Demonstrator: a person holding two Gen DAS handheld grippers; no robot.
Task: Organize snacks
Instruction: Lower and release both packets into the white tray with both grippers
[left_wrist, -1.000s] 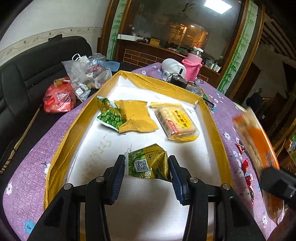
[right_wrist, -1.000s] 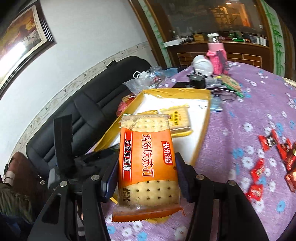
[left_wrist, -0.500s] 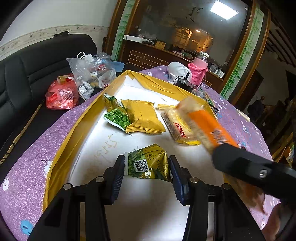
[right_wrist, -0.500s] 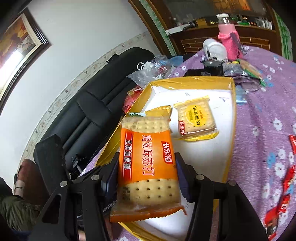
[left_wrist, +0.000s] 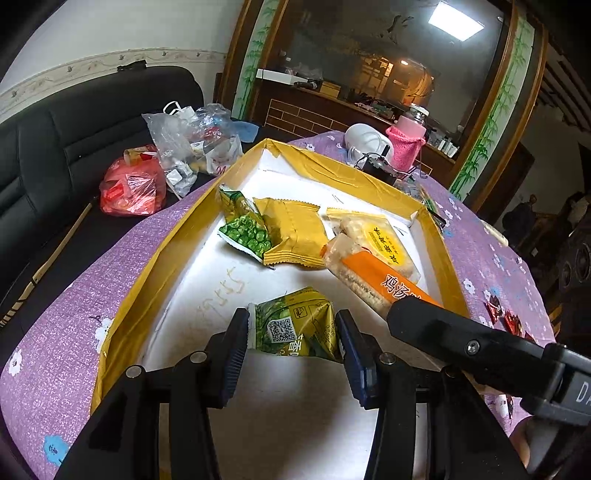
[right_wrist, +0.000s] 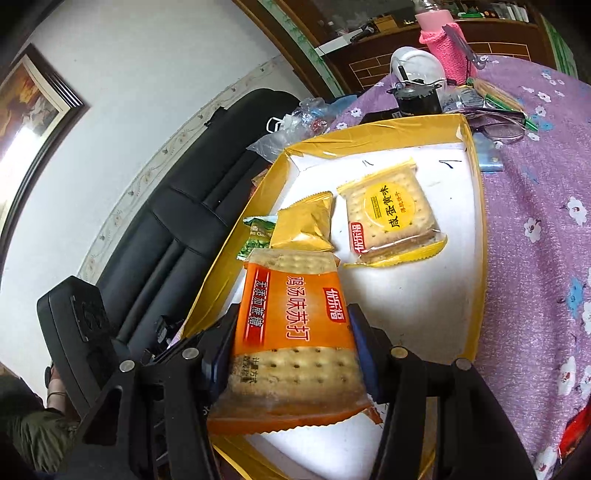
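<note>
My left gripper (left_wrist: 291, 343) is shut on a green pea snack packet (left_wrist: 295, 326) and holds it just over the white floor of the yellow-walled box (left_wrist: 177, 243). My right gripper (right_wrist: 291, 354) is shut on an orange cracker pack (right_wrist: 291, 325), held over the box (right_wrist: 476, 236); the pack also shows in the left wrist view (left_wrist: 373, 277). Inside the box lie a green pea packet (left_wrist: 243, 229), a gold packet (left_wrist: 295, 232) and a yellow-label cracker pack (right_wrist: 391, 218).
The box sits on a purple flowered tablecloth (right_wrist: 535, 258). Red candies (left_wrist: 498, 314) lie to the right of the box. Plastic bags (left_wrist: 177, 147) rest on a black sofa (left_wrist: 55, 147) at left. A pink bottle (left_wrist: 406, 144), white helmet (left_wrist: 364, 136) and glasses (right_wrist: 498, 125) lie beyond the box.
My right gripper has carried the orange cracker pack leftward from over the tablecloth to over the box, near the yellow-label crackers. My left gripper has held still with its packet.
</note>
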